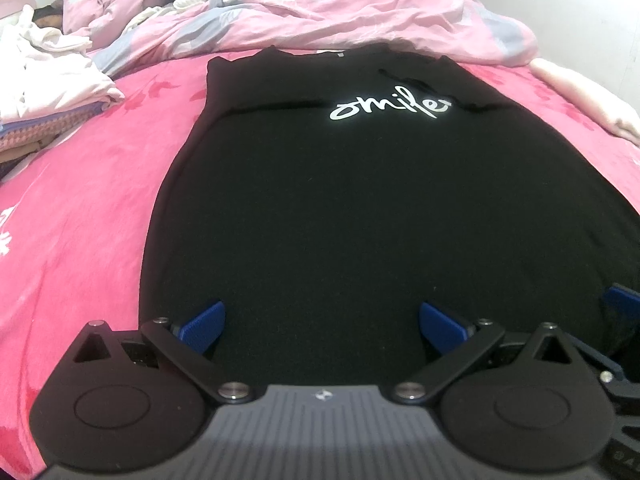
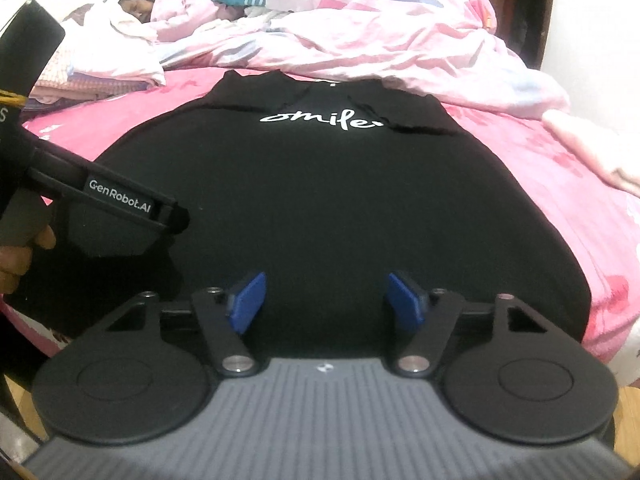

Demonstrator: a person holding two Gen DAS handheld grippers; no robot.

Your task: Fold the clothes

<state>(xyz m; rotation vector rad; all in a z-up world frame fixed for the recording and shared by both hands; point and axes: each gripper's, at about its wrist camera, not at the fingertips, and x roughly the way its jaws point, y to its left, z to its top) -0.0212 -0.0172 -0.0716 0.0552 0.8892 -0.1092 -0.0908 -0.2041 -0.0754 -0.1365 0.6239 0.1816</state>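
Both claws released, nothing pinched: your left gripper (image 1: 322, 326) spread wide over near hem of black T-shirt (image 1: 340, 200), your right gripper (image 2: 326, 300) narrower, pads clear of cloth. Shirt lies flat on pink bedsheet (image 1: 80, 208), sleeves folded in, rumpled pink duvet (image 1: 320, 12) beyond collar.

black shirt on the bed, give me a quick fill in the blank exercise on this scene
1. The black shirt lies flat on a ____ bedsheet.
2. The white script across its chest reads ____.
3. A crumpled quilt lies heaped just beyond the shirt's ____.
4. The blue pads of the right tool stand ____, with no cloth pinched.

Missing words: pink; smile; collar; apart
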